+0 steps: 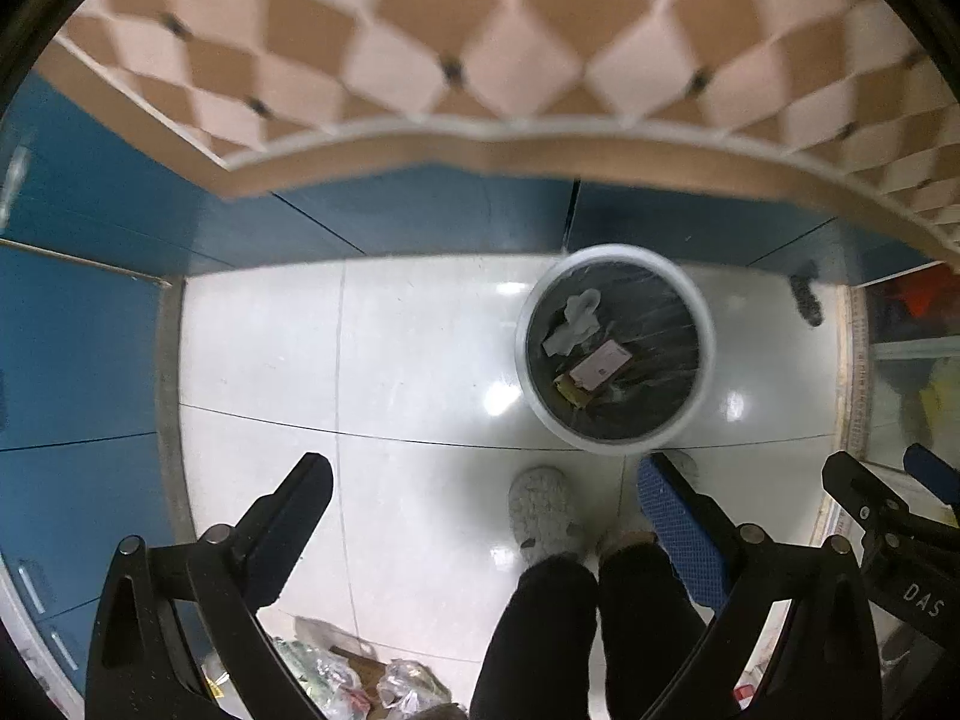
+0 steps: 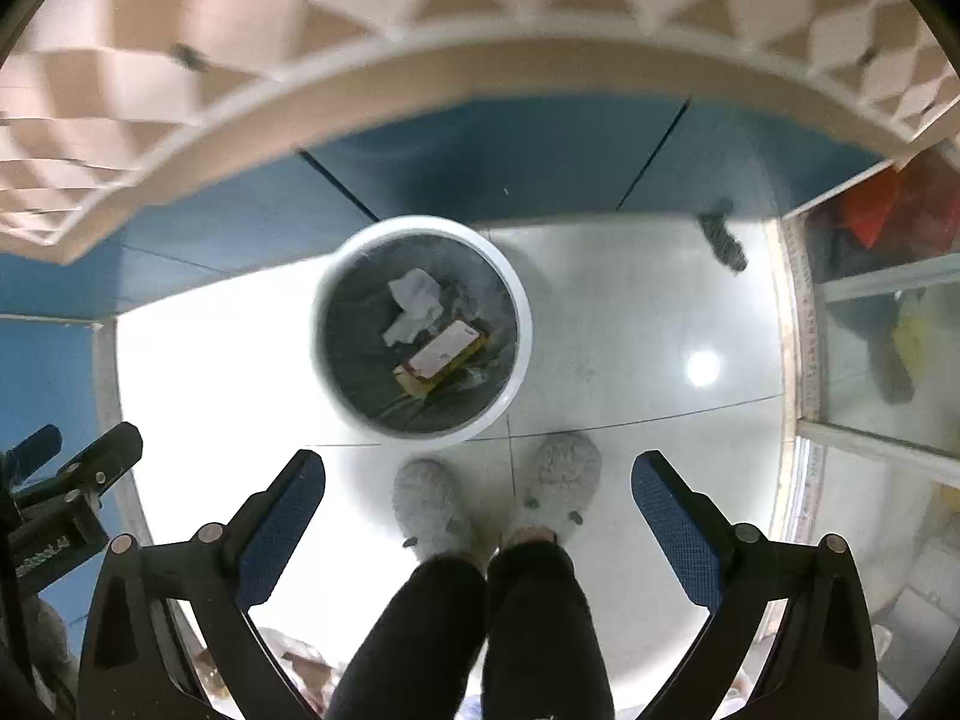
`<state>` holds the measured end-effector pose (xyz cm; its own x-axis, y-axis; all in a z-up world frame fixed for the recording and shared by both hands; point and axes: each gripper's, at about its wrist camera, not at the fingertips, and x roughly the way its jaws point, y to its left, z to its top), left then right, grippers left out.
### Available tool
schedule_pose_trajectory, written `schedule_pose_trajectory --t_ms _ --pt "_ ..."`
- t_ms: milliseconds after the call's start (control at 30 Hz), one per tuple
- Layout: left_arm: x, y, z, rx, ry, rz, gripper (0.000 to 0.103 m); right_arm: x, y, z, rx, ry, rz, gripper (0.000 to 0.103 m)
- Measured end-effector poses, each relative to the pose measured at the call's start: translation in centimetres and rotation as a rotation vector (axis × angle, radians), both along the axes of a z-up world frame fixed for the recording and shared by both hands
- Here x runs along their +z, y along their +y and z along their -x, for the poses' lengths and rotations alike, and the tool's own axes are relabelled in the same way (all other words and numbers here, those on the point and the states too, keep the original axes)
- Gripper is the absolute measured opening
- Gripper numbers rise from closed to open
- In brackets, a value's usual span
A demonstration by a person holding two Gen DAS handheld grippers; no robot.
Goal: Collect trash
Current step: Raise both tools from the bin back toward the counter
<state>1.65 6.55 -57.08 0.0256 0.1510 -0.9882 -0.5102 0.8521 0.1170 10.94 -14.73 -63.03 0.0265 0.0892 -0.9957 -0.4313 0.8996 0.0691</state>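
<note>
A round white trash bin with a dark liner stands on the pale floor tiles; it also shows in the right wrist view. Inside lie crumpled white paper, a pink card and a yellow packet. My left gripper is open and empty, high above the floor to the bin's near left. My right gripper is open and empty, above the bin's near edge. More wrappers and bags lie on the floor at the bottom left.
The person's legs and grey slippers stand just before the bin. Blue cabinet doors run behind and left under a checkered countertop. A glass-fronted shelf is on the right. A dark object lies on the floor.
</note>
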Motion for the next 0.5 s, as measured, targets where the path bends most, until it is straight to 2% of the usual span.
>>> schedule_pose_trajectory --t_ms 200,233,400,500 --pt "10.5 -1.3 1.2 -0.007 -0.046 -0.005 0.103 12.5 -0.6 2.1 0.005 -0.035 -0.029 0.103" --pt "12.3 -1.5 1.5 -0.014 -0.054 -0.002 0.103 13.8 -0.7 2.4 0.003 -0.037 -0.033 0.103" --pt "18.1 -2.6 2.8 -0.045 -0.093 -0.002 0.103 23.0 -1.8 4.6 0.006 -0.054 -0.05 0.103" --pt "20.6 -2.6 3.6 -0.032 -0.114 0.014 0.103 27.0 -2.3 5.2 0.006 -0.075 -0.073 0.103"
